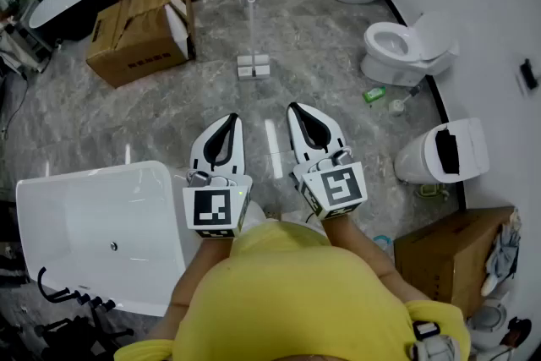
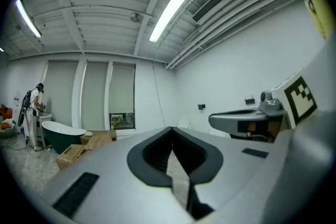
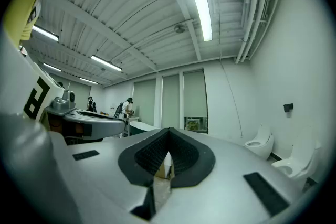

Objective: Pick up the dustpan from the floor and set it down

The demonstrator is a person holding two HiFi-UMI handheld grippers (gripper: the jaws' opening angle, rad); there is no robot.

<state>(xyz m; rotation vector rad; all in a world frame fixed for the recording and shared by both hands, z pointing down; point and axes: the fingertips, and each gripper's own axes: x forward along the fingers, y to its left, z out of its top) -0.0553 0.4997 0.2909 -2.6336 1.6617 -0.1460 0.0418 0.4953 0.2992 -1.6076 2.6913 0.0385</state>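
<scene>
The dustpan (image 1: 254,66) is a white pan on the grey marble floor, with a thin upright handle (image 1: 251,8). It stands well ahead of both grippers and nothing touches it. My left gripper (image 1: 228,119) and right gripper (image 1: 296,108) are held level side by side in front of the person in the yellow shirt, tips aimed towards the dustpan. In the left gripper view the jaws of the left gripper (image 2: 171,135) meet at the tip with nothing between them. The right gripper (image 3: 169,134) is likewise shut and empty in its own view.
Open cardboard boxes (image 1: 139,25) stand at the far left and a dark bathtub (image 1: 68,0) behind them. A white bathtub (image 1: 93,224) is close at the left. Toilets (image 1: 406,51) line the right wall, with another box (image 1: 452,254) at the near right. A white strip (image 1: 272,148) lies between the grippers.
</scene>
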